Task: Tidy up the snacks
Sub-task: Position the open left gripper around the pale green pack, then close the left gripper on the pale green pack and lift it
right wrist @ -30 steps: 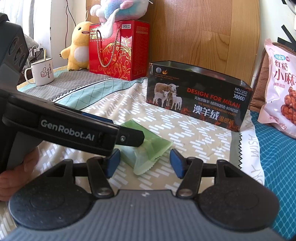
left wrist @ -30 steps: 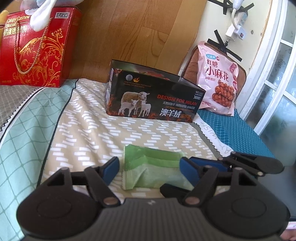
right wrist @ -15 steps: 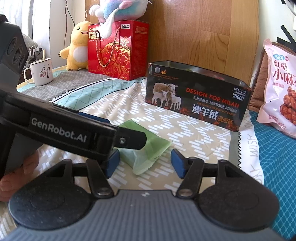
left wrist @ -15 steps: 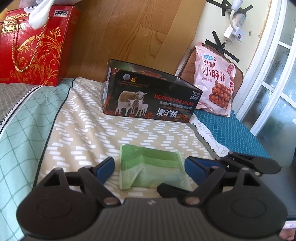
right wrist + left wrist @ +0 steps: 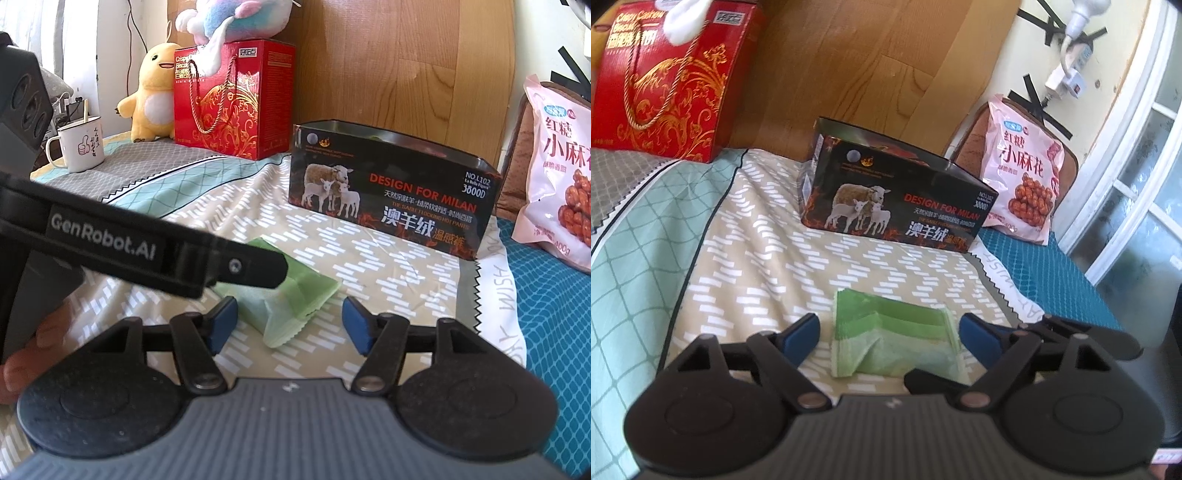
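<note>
Green and crinkly, the snack packet [image 5: 894, 343] lies flat on the bed [image 5: 757, 258] between both hand-held grippers. Left hand-held gripper [image 5: 888, 332] just closed a little, not touching; right hand-held gripper [image 5: 290, 319] is wide. It looks light, soft; pinch its sides.

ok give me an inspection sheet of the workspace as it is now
surface: patterned bedspread, blue mat to its right
job's things: green packet flat on the bedspread; open black box behind it; pink bag upright against a brown cushion
clutter: red gift box with a plush on top, yellow plush, white mug
grippers: left gripper open, jaws just closing a little, packet between the pads, not pressed; right gripper open, packet corner between the pads, untouched
cables: white plug and cord on the wall, black tape beside
surroundings: wood headboard, window at right
</note>
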The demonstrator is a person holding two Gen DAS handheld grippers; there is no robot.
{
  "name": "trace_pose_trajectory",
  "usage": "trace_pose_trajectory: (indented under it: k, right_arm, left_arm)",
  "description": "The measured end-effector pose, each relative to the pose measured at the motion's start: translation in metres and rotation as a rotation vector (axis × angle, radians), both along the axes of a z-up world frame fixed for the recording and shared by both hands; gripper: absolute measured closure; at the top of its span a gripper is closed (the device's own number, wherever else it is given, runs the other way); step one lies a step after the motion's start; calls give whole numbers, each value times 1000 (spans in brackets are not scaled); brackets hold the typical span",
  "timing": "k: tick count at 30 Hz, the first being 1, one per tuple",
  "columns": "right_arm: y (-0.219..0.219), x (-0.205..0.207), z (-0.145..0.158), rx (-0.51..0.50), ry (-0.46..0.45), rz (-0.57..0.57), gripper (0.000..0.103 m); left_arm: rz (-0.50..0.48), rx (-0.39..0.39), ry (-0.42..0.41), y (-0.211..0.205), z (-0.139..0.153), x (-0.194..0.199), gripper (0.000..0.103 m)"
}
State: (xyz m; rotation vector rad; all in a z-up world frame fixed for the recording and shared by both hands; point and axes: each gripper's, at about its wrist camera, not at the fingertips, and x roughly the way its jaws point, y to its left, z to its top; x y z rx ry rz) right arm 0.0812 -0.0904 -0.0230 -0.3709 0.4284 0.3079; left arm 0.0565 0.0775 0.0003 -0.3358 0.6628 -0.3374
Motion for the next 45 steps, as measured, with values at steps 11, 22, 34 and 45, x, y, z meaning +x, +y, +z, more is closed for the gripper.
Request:
trace_pose_trajectory:
  k: [11,22,34,45]
  right_arm:
    - [0,0,0,0,1,0,37]
    - [0,0,0,1,2,-2,37]
    - [2,-3,-1,-17,-9,17,45]
    - [7,-9,-1,-42,-30,35,59]
  left_arm:
    - [28,-54,5,5,-1,-1,23]
    - [19,-52,18,7,-2,1,34]
    - [-31,-47,27,3,-3,2,49]
    - [-71,-102,44,8,-5,5,51]
